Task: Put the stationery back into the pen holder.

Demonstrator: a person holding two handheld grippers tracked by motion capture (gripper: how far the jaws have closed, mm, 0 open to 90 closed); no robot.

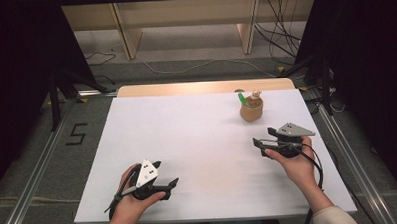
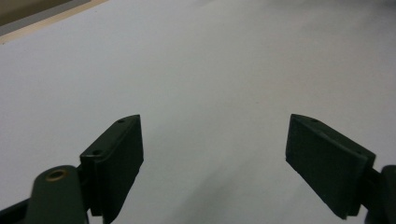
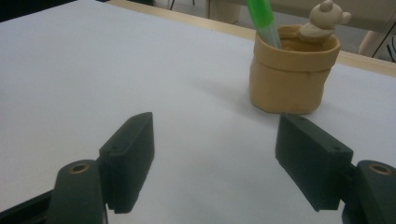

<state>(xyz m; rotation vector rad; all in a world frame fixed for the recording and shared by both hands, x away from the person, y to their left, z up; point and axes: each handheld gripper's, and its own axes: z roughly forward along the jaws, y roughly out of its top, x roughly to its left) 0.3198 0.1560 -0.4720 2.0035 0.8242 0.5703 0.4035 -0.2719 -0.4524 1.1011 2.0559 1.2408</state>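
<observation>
The right tongs (image 3: pixel 215 154) sit spread wide with nothing between them, aimed at the tan cup (image 3: pixel 292 74), which stands near the far right of the white counter (image 1: pixel 187 142). To take it cleanly I'd judge it best to come in low and level, straddle the cup's body below the rolled rim, and close gently, as it looks soft. Inside stand a green pen (image 3: pixel 262 21) and a bear-topped pen (image 3: pixel 324 21). The left tongs (image 2: pixel 212 163) rest wide open and unladen, well away from it

white table top (image 1: pixel 202 142) | wooden shelving (image 1: pixel 183 22) beyond | cables (image 1: pixel 279 34) on floor | "5" mark (image 1: pixel 76 134) left
</observation>
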